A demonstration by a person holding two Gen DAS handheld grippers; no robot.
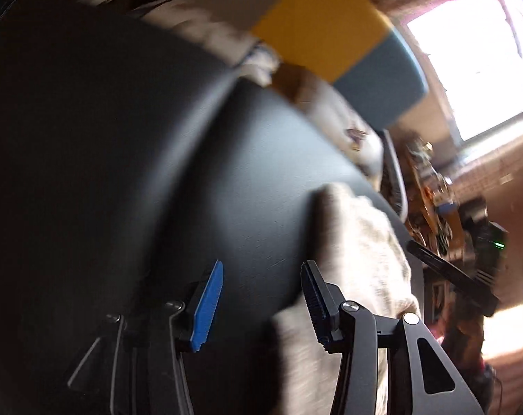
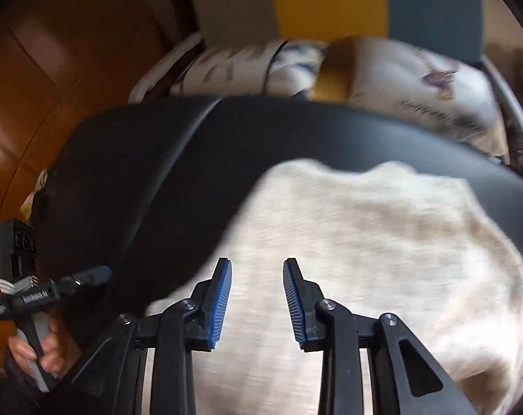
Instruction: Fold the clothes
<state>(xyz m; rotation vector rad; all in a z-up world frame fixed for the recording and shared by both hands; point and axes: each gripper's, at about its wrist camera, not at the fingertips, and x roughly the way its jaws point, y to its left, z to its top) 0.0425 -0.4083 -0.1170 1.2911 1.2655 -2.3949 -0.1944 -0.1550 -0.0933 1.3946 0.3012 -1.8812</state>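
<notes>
Cream knitted garment point(image 2: 365, 242) is seen bunched on black worktop point(image 2: 192, 159), at 12 o'clock of right gripper point(image 2: 258, 276). Both jaws gaped, empty. Left gripper point(image 1: 263, 278) over bare worktop: cloth may be missed.

Both grippers are black, with angled link arms joined by round silver screws and triangular cut-outs in the outer links. The left gripper point(image 1: 263, 301) carries ribbed blue pads point(image 1: 207, 306) on its jaws; the right gripper point(image 2: 258, 302) has the same. At the lower left of the right wrist view, a hand point(image 2: 41, 351) grips a black handle with white chevron stripes and small white lettering, too blurred to read.
</notes>
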